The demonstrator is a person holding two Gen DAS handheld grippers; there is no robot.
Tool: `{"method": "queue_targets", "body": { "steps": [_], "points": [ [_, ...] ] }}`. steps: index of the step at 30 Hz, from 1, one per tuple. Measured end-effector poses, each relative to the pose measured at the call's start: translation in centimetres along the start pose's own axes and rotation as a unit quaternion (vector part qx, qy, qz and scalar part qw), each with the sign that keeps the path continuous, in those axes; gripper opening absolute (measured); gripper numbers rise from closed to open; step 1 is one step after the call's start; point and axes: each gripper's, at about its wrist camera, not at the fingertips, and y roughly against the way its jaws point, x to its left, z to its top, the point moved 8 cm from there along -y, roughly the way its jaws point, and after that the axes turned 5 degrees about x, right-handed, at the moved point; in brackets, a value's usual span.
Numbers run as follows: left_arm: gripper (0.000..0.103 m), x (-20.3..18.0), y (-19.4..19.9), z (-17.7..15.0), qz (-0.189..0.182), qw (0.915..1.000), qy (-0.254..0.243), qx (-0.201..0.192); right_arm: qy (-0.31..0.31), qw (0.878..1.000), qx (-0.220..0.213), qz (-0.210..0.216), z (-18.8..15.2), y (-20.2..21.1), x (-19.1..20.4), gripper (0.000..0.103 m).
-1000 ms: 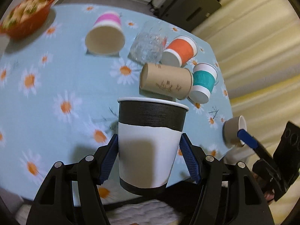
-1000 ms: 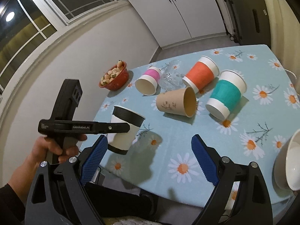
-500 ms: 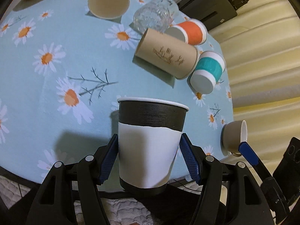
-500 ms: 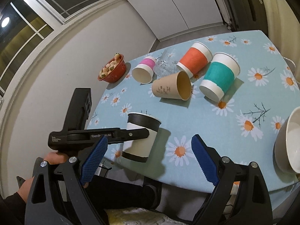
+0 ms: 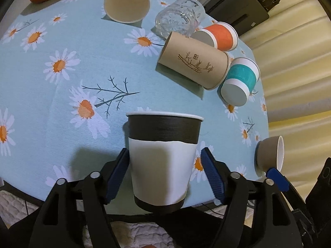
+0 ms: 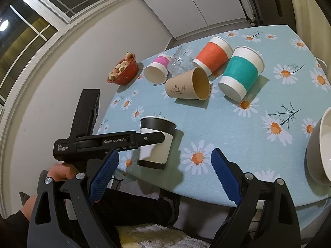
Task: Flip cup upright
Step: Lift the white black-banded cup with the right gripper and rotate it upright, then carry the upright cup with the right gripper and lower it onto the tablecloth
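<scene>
1. The black-and-white paper cup [image 5: 163, 159] stands upright, mouth up and long axis vertical, between the fingers of the left gripper [image 5: 164, 174]. It sits at the near edge of the surface [image 5: 62, 95], which is covered in a light-blue daisy cloth.
2. The left blue pad touches the cup's white wall, while the right pad shows a narrow gap. The fingers are closed about the cup, but whether they press it cannot be told.
3. In the right wrist view the left gripper reaches in level from the left, held in the person's left hand [image 6: 60, 170]. Its black finger crosses the cup's white band.
4. The cup has a white rolled rim, a wide black band under it, a white middle and a narrow black band at the foot.
5. The right gripper [image 6: 163, 175] hangs off the near edge with its fingers spread wide, holding nothing.
6. A grey bowl [image 5: 269, 155] lies tipped at the right edge.
7. Farther on lie cups on their sides: a brown cup [image 5: 194, 62], a teal cup [image 5: 240, 82], an orange cup [image 5: 219, 36], a glass [image 5: 180, 20] and a pink cup [image 5: 127, 5].
8. A red bowl [image 6: 124, 70] sits at the far corner.
</scene>
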Motion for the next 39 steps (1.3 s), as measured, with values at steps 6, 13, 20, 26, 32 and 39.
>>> {"method": "queue_targets", "body": {
  "steps": [6,13,20,26,32,39],
  "points": [
    [0.071,0.2,0.9,0.0,-0.003,1.0000,-0.005,-0.007,0.004,1.000,0.001,0.001,0.1,-0.1,0.4,0.090],
    [0.071,0.6,2.7,0.1,-0.016,0.9997,-0.004,-0.018,0.010,1.000,0.001,-0.001,0.5,-0.2,1.0,0.090],
    [0.071,1.5,6.0,-0.3,-0.043,0.9983,-0.012,-0.038,0.012,0.999,0.037,-0.005,1.2,-2.1,2.0,0.090],
    [0.071,3.4,8.8,-1.9,-0.053,0.9956,-0.023,-0.074,-0.002,0.994,0.110,0.011,1.8,-6.2,3.4,0.090],
    [0.071,6.5,10.0,-4.0,-0.058,0.9935,-0.014,-0.097,0.011,0.984,0.176,0.001,2.1,-11.0,5.3,0.090],
    [0.071,8.4,10.4,-5.3,-0.073,0.9903,-0.003,-0.118,0.044,0.972,0.227,-0.044,2.1,-15.1,6.4,0.090]
  ]
}}
